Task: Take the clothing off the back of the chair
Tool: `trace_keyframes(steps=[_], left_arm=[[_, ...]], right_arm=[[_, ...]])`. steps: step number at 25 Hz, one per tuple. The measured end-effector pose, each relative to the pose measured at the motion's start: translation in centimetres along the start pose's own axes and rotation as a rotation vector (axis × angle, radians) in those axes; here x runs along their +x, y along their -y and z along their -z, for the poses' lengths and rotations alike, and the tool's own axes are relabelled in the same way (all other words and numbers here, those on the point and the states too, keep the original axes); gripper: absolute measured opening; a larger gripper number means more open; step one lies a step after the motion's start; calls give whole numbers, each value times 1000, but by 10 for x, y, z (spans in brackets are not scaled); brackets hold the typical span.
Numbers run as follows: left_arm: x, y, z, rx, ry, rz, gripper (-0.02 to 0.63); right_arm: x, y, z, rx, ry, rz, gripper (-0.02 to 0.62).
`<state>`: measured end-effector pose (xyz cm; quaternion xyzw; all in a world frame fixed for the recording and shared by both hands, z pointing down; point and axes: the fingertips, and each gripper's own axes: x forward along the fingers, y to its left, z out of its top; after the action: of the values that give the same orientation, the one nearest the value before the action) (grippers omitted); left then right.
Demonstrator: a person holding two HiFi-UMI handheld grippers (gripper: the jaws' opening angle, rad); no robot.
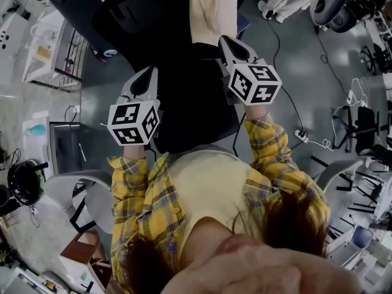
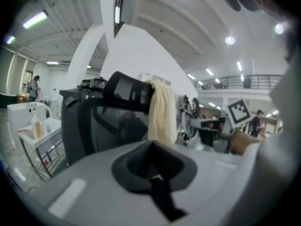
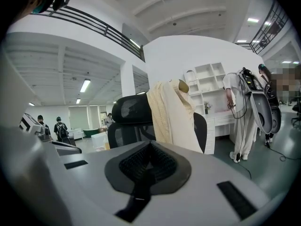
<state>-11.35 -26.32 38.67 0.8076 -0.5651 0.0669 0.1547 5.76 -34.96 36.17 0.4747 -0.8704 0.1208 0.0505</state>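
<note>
Left gripper (image 1: 147, 73): jaws together, nothing between them, confirmed in its own view (image 2: 151, 147). Right gripper (image 1: 227, 40): jaws likewise pressed shut and empty (image 3: 150, 147). Both are held out in front of the person, side by side with a gap between them, the right a little farther forward in the head view. Yellow plaid sleeves (image 1: 138, 192) run back from both grippers. Each points at the black chair (image 1: 184, 103), which stands just ahead; neither touches it. The chair has a mesh back and a headrest (image 3: 131, 109). The garment (image 1: 214, 8), cream coloured, is draped over the top of the chair back, just right of the headrest as both grippers see it, and hangs down in long folds (image 2: 162, 112) (image 3: 176, 114). In the right gripper view its collar stands above the headrest line. It lies ahead of the right gripper more than the left. Round about: grey-green floor (image 1: 294, 54) with a black cable (image 1: 288, 97) trailing over it; white shelves (image 3: 207, 79) behind the chair; white clothing on a stand (image 3: 235, 121) to the right.
</note>
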Motion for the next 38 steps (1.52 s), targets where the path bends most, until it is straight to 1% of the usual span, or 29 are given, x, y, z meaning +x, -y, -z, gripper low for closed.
trace_keyframes(steps=[5,13,17,18,20,25,29,33,38], left_arm=[[18,2,-21,27,25,2,3],[47,14,-42,55,51,25,3],[56,12,-45,49,55,23,3],[56,10,-47,49,57,18,3],[58,6,-52,53,63,7,3],[67,4,-65,67,79,-2,3],[71,7,-68,73,82,3,3],[70,8,-64,83,69,1,3],[68,6,-63,74,65,-12,3]], right_arm=[[13,7,-24,-32,42,-37,14],[34,30,-65,-86,127,-10,17],[44,40,-80,-97,155,10,25],[47,42,-83,-96,158,9,44],[53,44,-86,-97,161,6,109],[66,52,-97,-126,177,28,219],[79,55,-105,-177,167,66,255],[85,61,-120,-189,205,128,302],[103,64,-134,-175,202,118,318]])
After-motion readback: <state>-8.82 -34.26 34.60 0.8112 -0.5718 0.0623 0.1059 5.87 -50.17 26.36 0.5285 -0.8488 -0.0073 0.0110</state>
